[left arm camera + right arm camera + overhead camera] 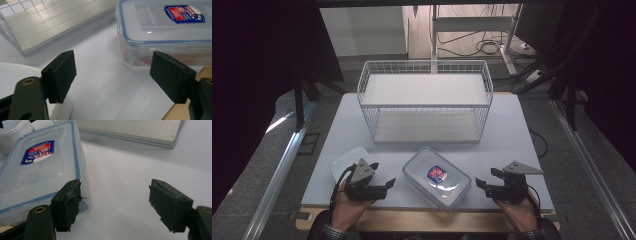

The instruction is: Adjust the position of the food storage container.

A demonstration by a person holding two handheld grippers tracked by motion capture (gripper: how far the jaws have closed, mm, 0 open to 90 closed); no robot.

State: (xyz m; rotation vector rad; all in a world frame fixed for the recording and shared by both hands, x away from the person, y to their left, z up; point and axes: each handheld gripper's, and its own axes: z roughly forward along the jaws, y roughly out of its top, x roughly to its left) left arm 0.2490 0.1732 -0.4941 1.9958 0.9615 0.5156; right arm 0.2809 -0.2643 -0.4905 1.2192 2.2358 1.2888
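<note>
Clear lidded container (437,177) with blue seal and red-and-blue label, resting at the near edge of the pale tabletop (512,130), midway between two hand-held grippers. Long axis running diagonally, from far left to near right, one corner pointing toward the near table edge. Closed, lid seated.

Left gripper (382,186) just beside the container's left end, jaws spread wide and empty; seen along those jaws in the left gripper view, the container (165,32) lying ahead and to the right, apart from both pads. Right gripper (484,183) just beside the near right corner, jaws likewise wide and holding nothing; in the right gripper view, container (40,170) off to the left, its corner close by the left jaw, contact not possible to tell. Both about equally near, with the right perhaps a shade closer to the box wall. Judged from this: either hand placed to close in sideways, a grasp across the short side likelier than along the diagonal length.

Second, smaller white tub (347,161) partly under the left gripper. Farther back, centre table, white wire basket shelf (424,100), two tiers, both bare.
</note>
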